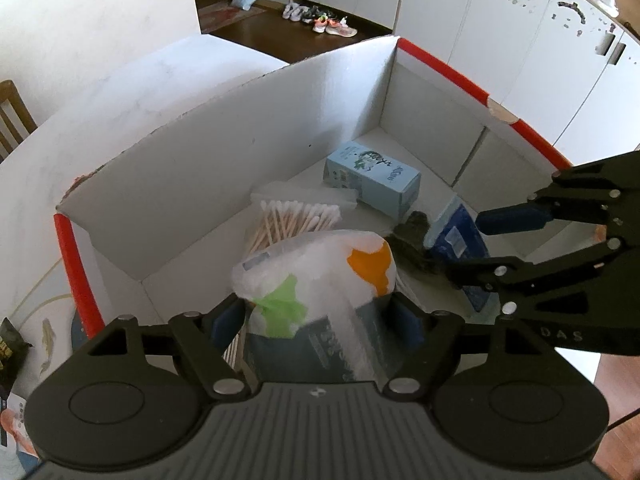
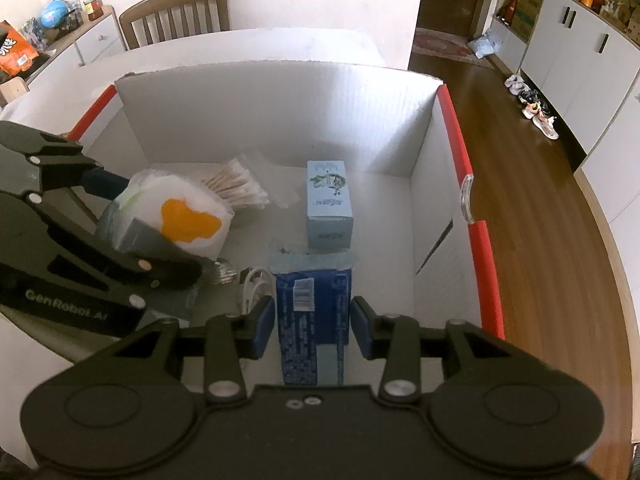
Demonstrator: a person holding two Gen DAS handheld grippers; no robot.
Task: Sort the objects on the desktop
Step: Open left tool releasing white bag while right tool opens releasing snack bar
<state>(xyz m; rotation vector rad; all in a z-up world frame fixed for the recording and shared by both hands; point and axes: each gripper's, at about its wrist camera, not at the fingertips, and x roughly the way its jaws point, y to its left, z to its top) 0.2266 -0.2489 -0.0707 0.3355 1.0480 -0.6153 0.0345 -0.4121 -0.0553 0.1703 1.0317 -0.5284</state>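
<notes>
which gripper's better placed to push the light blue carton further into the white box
Right, likely. The right gripper points straight at the light blue carton, with only the dark blue packet between its fingers. The left gripper straddles the white tissue pack.

Left gripper (image 1: 320,312) is angled steeply downward, jaws spread wide; whether the blue pads (image 1: 228,318) press on anything cannot be told. Right gripper (image 2: 314,320) is likewise pitched downward, jaws partly apart, with the right pad (image 2: 362,324) seen standing slightly clear. The two grippers are held side by side, near each other, each visible in the other's wrist view.
</notes>
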